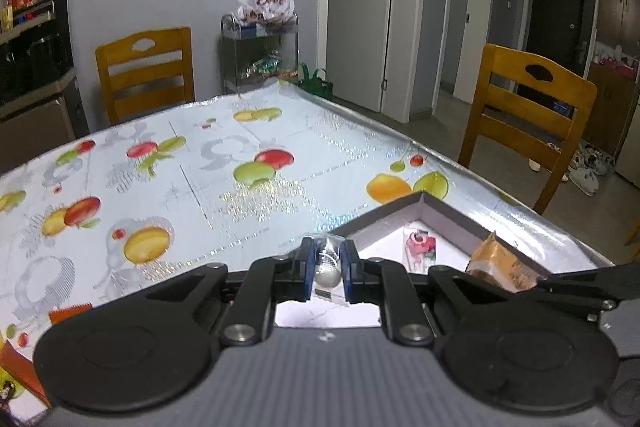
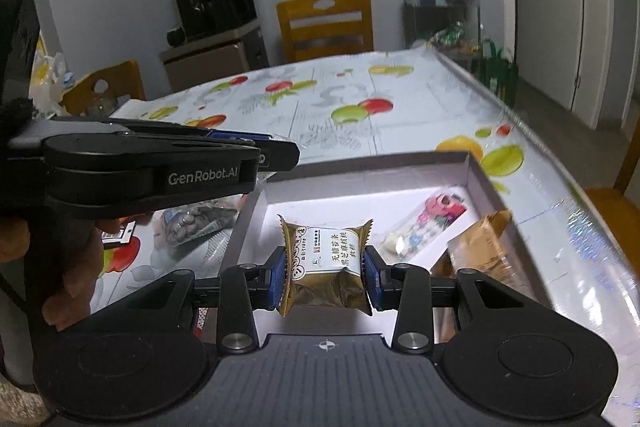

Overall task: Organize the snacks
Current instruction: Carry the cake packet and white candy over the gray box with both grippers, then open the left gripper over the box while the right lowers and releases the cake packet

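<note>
My left gripper (image 1: pixel 328 263) is shut on a small clear-wrapped white candy (image 1: pixel 329 269), held over the near left edge of a shallow white box (image 1: pixel 452 223). My right gripper (image 2: pixel 325 269) is shut on a gold-wrapped pastry (image 2: pixel 326 267) and holds it above the box floor (image 2: pixel 478 179). In the box lie a pink-printed clear packet (image 2: pixel 424 223), also in the left wrist view (image 1: pixel 420 247), and a brown wrapped snack (image 2: pixel 486 251), also in the left wrist view (image 1: pixel 500 265). The left gripper's body (image 2: pixel 152 167) shows from the side in the right wrist view.
A bag of dark nuts (image 2: pixel 196 227) lies on the fruit-print tablecloth (image 1: pixel 224 163) left of the box. An orange packet (image 1: pixel 24 363) lies at the near left. Wooden chairs (image 1: pixel 524 123) stand at the table's edges; a wire rack (image 1: pixel 260 55) stands behind.
</note>
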Demonstrator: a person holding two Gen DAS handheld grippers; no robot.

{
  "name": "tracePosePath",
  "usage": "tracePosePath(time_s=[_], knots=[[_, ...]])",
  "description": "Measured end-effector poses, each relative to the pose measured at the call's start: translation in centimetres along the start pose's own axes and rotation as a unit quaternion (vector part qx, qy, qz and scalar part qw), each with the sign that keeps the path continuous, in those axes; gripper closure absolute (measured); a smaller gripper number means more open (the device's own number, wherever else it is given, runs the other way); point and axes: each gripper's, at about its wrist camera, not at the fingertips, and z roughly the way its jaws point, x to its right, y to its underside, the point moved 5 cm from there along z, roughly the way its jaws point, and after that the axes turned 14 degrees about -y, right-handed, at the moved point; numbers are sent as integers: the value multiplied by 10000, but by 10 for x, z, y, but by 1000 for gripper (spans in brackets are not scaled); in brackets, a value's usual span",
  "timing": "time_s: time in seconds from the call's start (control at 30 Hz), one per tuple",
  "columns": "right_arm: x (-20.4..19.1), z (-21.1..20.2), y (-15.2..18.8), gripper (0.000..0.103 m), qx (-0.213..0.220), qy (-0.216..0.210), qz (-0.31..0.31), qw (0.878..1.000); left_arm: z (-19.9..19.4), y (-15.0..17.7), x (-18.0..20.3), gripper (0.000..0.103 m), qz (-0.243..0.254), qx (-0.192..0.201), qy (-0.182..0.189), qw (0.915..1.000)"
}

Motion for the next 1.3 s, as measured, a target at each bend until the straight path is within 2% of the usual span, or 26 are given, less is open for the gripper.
tracePosePath(time_s=[0.27, 0.5, 0.73, 1.3], knots=[[-6, 13, 2, 63, -171, -42, -93, 9998, 21, 9, 0, 93, -81, -303, 199, 9993], [-8, 23, 6, 63, -498, -140, -91, 9986, 40, 17, -3, 93, -103, -537, 115, 9984], [-7, 27, 7, 63, -586, -264, 42, 9979, 49, 21, -7, 93, -135, -639, 62, 9978], [-6, 31, 6, 58, -657, -181, 103, 9976, 52, 25, -1, 92, 79, -727, 117, 9973]])
